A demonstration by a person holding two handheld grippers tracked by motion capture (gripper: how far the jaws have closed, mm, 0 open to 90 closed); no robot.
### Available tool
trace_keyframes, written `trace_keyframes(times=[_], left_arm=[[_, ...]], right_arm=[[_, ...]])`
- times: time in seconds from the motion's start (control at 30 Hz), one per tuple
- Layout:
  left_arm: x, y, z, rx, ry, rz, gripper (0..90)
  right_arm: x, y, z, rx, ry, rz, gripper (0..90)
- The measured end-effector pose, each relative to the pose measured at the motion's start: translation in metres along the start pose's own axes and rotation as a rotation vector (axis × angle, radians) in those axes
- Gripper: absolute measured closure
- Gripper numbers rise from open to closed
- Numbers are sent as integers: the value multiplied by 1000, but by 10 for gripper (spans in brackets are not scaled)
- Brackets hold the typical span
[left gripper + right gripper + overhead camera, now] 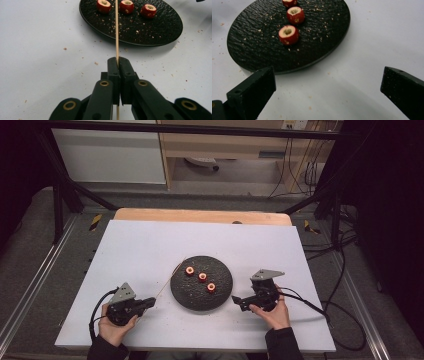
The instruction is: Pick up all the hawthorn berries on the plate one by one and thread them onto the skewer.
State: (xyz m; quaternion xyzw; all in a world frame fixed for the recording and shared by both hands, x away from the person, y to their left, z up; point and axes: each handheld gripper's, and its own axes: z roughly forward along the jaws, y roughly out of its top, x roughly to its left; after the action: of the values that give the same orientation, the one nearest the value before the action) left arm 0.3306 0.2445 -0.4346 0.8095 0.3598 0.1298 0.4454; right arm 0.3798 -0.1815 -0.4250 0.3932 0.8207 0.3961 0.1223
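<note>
1. Three cored red fruit pieces (201,277) sit in a row on the dark round plate (201,300), hollow ends turned up, crumbs scattered around them; the nearest piece (288,34) lies closest to the right claw.
2. We hold a thin wooden skewer (116,30) in the left claw (117,62), its jaws pressed together on the stick low down, the free length reaching out over the plate's rim toward the row.
3. The right claw (237,301) hangs spread and empty just off the plate's right edge, pointed at the fruit.
4. As we judge it, the step in hand is threading: we would bring the right claw in to pinch the nearest piece across its red sides, leaving the hole free.
5. We should keep the skewer steady and in line with the hole, since a slanted entry could split the fruit or bend the stick.
6. The white worktop (150,245) around the plate leaves us room to work.
</note>
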Motion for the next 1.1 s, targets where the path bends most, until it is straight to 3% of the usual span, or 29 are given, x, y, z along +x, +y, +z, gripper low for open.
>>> trace_keyframes(times=[0.27, 0.5, 1.1], left_arm=[[-1, -1, -1, -2, 0, 4, 880], [-1, -2, -1, -5, 4, 6, 880], [-1, -3, 0, -1, 4, 8, 881]], right_arm=[[18, 33, 11, 38, 8, -39, 25], [32, 57, 27, 111, 8, -66, 64], [44, 86, 67, 325, 60, -46, 300]])
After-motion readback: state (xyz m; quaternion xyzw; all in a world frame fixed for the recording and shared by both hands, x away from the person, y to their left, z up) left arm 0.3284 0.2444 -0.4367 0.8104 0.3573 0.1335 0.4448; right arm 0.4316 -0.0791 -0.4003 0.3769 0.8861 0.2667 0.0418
